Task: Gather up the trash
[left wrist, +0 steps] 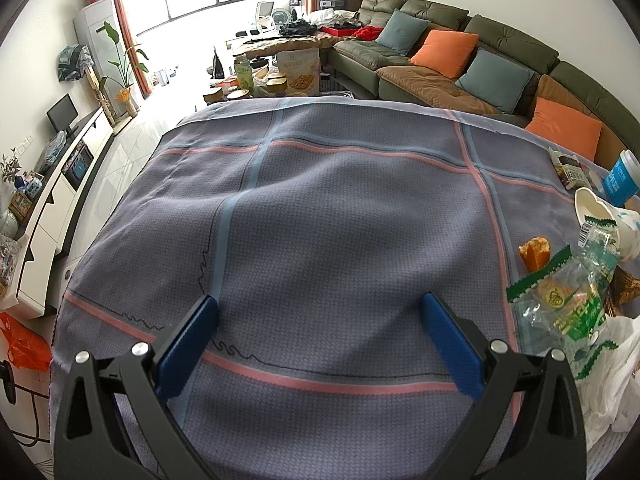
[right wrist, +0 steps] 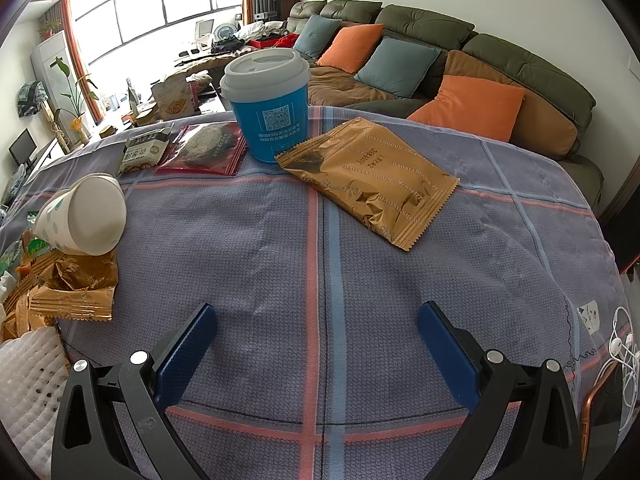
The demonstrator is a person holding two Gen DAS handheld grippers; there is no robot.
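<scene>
Living room setting: desk covered by a grey-blue checked cloth (right wrist: 248, 240) with pink and light-blue stripes; olive sofa (right wrist: 500, 52) with orange and teal cushions along the far right; windows at far left. Left gripper (left wrist: 319, 316): jaws spread wide, blue pads apart, holding nothing, hovering over bare cloth. Right gripper (right wrist: 318, 324): jaws likewise spread wide, empty, over a pink and blue stripe crossing. Trash, right wrist view: blue cup with white lid (right wrist: 268, 100), upright, far centre; gold snack wrapper (right wrist: 372, 180) lying flat just right of the cup, its far corner touching or nearly touching the cup base; red-edged clear packet (right wrist: 204, 148) left of the cup; small printed pack (right wrist: 142, 152) further left; white dotted paper cup (right wrist: 86, 214) on its side at left, resting on crumpled gold wrappers (right wrist: 72, 284); white foam netting (right wrist: 32, 380) at near left. Left wrist view: same heap at the right edge, with orange peel (left wrist: 534, 252), clear green-edged wrapper (left wrist: 560, 300) and white plastic bag (left wrist: 616, 360). White earphones (right wrist: 624, 352) at near right edge.
</scene>
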